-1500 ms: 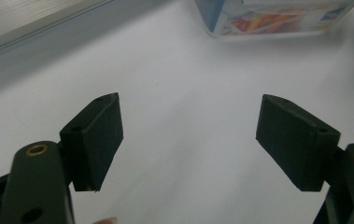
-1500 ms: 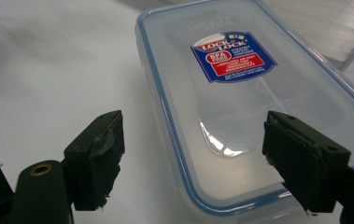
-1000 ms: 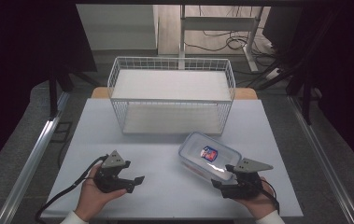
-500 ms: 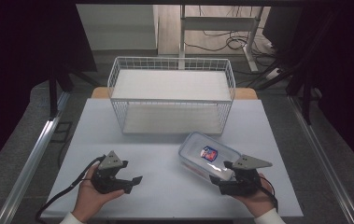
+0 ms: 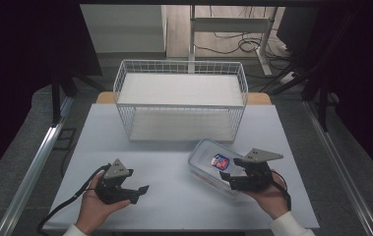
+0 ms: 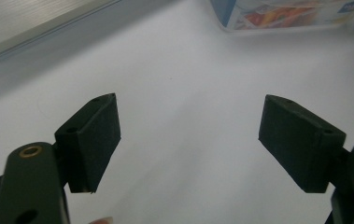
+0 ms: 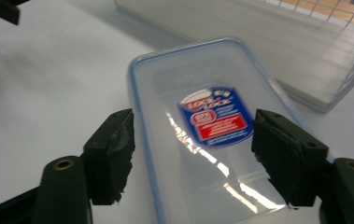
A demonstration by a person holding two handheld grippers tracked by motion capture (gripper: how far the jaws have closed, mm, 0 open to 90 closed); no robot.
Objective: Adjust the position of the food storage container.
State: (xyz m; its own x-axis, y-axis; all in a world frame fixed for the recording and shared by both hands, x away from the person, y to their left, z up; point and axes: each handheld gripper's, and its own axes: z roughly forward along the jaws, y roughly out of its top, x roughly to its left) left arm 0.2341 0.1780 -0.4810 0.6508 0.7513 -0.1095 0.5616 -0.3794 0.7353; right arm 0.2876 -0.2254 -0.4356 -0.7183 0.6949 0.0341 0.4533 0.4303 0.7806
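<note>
High view: I see my left gripper (image 5: 134, 189) held low over the near-left desk (image 5: 174, 147), jaws wide apart with nothing between them. My right gripper (image 5: 233, 178) sits at the near end of the clear box (image 5: 212, 164), jaws spread on either side of it, not yet closed. The wire basket (image 5: 181, 105) stands farther back, centre.

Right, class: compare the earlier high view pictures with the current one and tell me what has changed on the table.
Very little. The left gripper has drifted slightly back toward the person; its jaws remain open over bare table. The right gripper stays open, hovering at the near end of the clear rectangular plastic container with the blue and red label. The container and the white wire basket have not moved.
</note>
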